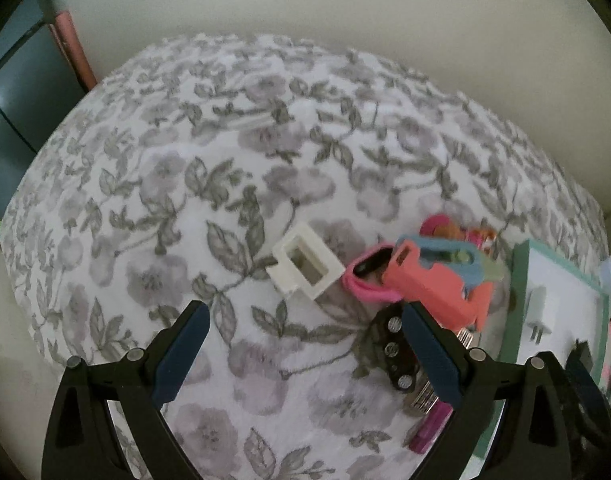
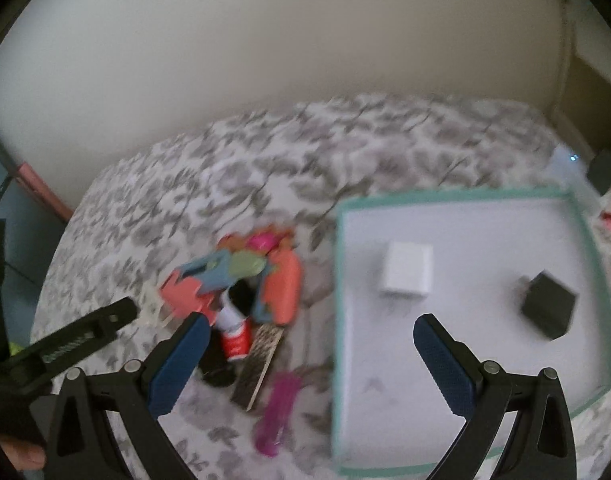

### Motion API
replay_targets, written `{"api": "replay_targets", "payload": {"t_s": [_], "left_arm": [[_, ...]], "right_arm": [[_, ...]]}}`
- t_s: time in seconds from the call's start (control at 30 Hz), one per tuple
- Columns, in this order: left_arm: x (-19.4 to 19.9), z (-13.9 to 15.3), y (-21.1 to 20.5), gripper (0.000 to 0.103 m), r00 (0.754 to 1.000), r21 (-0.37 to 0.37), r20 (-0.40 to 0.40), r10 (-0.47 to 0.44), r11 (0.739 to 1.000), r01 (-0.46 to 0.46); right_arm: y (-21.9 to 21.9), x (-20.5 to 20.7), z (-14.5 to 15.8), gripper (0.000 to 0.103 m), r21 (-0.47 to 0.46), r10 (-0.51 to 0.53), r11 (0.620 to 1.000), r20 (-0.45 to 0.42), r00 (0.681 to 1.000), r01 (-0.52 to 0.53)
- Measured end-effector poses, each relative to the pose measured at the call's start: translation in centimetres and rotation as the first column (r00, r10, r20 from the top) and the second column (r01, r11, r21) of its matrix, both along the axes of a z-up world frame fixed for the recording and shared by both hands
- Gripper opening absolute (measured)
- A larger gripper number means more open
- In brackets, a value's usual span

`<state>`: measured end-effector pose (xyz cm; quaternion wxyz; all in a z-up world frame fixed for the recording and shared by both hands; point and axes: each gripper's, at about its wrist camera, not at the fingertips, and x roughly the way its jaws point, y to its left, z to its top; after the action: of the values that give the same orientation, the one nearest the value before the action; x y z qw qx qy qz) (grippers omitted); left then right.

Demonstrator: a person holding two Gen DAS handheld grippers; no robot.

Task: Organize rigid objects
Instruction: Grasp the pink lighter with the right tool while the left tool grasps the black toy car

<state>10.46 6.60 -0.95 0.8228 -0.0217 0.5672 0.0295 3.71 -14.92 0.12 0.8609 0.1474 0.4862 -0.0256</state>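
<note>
both claws stand spread wide and empty: the left claw [image 1: 305, 344] hovers over the floral-printed white and grey bedspread [image 1: 233, 128], the right claw [image 2: 309, 356] over the near edge of the shallow white tray with a teal rim [image 2: 457, 196].

the task's things lie in two groups. a white plug-in charger block [image 2: 405, 274] and a black charger block [image 2: 547, 306] sit inside the tray, well apart. left of the tray is a tangled heap of coral and blue plastic pieces [image 2: 241, 276], with a small white bottle with a red label [image 2: 235, 332], a dark rectangular file-like strip [image 2: 259, 364] and a magenta plastic comb [image 2: 279, 412] just beside it. a white open-frame plastic block [image 1: 303, 266] lies alone, left of the heap.

the likely trouble is the heap: its parts overlap, so a pinch on one could drag a neighbour along or scatter it. the soft cover may give under a push and let small flat items tilt or sink. the right wrist view is blurred, so fine detail is uncertain.

the bed stands against a plain cream wall [image 1: 345, 12].
</note>
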Motion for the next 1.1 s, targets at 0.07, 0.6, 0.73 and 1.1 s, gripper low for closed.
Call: {"api": "replay_targets", "payload": {"t_s": [0.07, 0.6, 0.73, 1.1], "left_arm": [[0.1, -0.8, 0.0, 0.097, 1.0, -0.006, -0.027, -0.01, 1.0, 0.01], [0.7, -5.0, -1.3, 0.097, 0.981, -0.103, -0.188, -0.048, 0.994, 0.029], [0.8, -5.6, -2.1, 0.087, 0.978, -0.109, -0.197, -0.073, 0.993, 0.052], [1.8, -5.8, -4.4, 0.046, 0.976, -0.152, -0.183, -0.119, 0.984, 0.092]], "right_arm": [[0.5, 0.1, -0.8, 0.103, 0.024, 0.013, 1.0, -0.031, 0.999, -0.013], [-0.2, 0.0, -2.6, 0.103, 0.006, -0.045, 0.999, -0.19, 0.981, 0.047], [-0.5, -0.2, -2.6, 0.103, 0.004, -0.062, 0.998, -0.212, 0.975, 0.064], [-0.7, -0.3, -2.7, 0.101, 0.025, -0.057, 0.998, -0.22, 0.974, 0.064]]}}
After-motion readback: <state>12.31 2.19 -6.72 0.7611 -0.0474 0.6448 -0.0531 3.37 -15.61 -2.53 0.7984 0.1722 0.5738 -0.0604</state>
